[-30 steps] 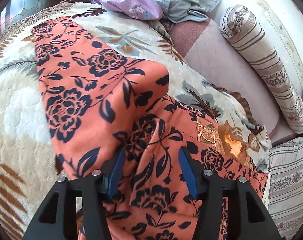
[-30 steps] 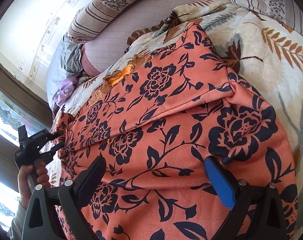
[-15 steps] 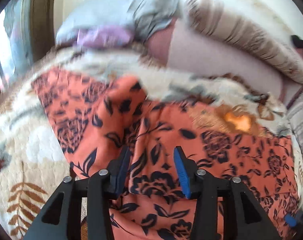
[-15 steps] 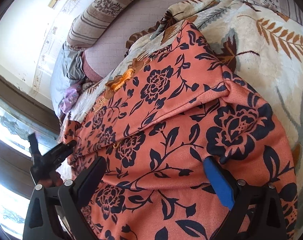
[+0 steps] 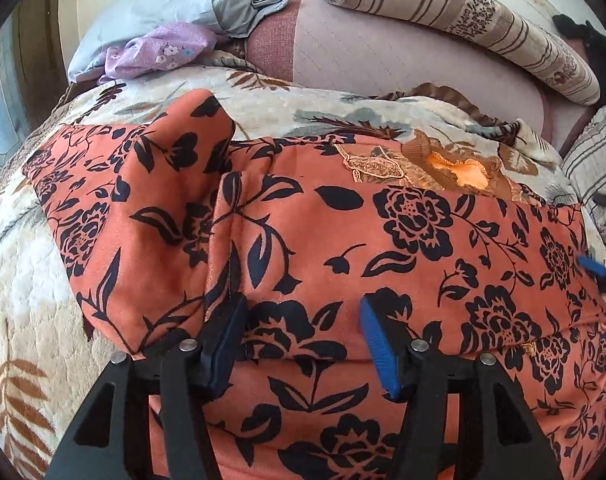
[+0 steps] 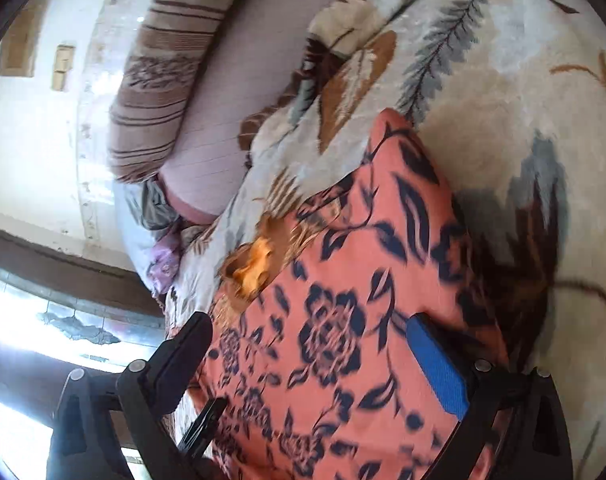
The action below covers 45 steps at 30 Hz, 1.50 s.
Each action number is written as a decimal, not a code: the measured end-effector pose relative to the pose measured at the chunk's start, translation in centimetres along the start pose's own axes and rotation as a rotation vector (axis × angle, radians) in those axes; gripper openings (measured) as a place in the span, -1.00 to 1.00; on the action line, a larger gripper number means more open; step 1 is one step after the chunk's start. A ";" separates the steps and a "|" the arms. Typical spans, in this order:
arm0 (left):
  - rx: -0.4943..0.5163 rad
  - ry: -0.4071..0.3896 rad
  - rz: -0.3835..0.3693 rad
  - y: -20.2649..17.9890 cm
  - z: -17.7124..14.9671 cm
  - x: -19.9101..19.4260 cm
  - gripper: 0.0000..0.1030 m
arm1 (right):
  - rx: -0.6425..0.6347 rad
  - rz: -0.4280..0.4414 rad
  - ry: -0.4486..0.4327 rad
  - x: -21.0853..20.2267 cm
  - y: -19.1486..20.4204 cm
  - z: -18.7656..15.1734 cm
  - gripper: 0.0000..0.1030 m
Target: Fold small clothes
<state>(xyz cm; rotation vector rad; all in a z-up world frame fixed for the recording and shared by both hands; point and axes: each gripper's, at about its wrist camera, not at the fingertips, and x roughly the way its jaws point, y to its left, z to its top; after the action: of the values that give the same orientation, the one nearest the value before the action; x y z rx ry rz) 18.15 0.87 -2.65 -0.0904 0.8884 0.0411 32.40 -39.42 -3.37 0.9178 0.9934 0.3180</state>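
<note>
An orange floral garment (image 5: pixel 403 240) lies spread on a leaf-patterned blanket (image 5: pixel 35 320) on a bed. The left tool (image 5: pixel 303 344) is opening, its fingers parted over the cloth without pinching it. The right tool (image 6: pixel 311 360) stands wide apart, gripping nothing.

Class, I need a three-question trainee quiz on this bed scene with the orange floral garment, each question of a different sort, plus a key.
1. True or false: the orange floral garment lies spread on the leaf-patterned blanket.
2. Multiple choice: what lies against the pale blue pillow at the far end of the bed? A) a purple flowered cloth B) a green towel C) a red sock
3. Fill in: the long bolster along the wall has a ____ pattern.

Key: 1 true. 2 A, the purple flowered cloth. 3 striped.
</note>
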 end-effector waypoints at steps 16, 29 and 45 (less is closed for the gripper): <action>0.049 0.022 0.015 -0.8 0.1 0.6 0.38 | -0.070 0.059 -0.113 0.8 3.8 4.2 0.92; -0.030 0.005 -0.047 -0.1 0.9 -0.2 0.48 | -0.273 -0.144 -0.228 -2.4 8.2 -5.2 0.67; -0.823 -0.282 -0.119 28.2 5.9 -5.9 0.63 | -0.491 -0.245 -0.140 1.5 6.3 -17.7 0.96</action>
<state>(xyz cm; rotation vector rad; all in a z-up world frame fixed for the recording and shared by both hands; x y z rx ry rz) 16.93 29.47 3.92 -0.8839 0.5358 0.3009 19.59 -25.63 -3.21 0.3629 0.8349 0.2683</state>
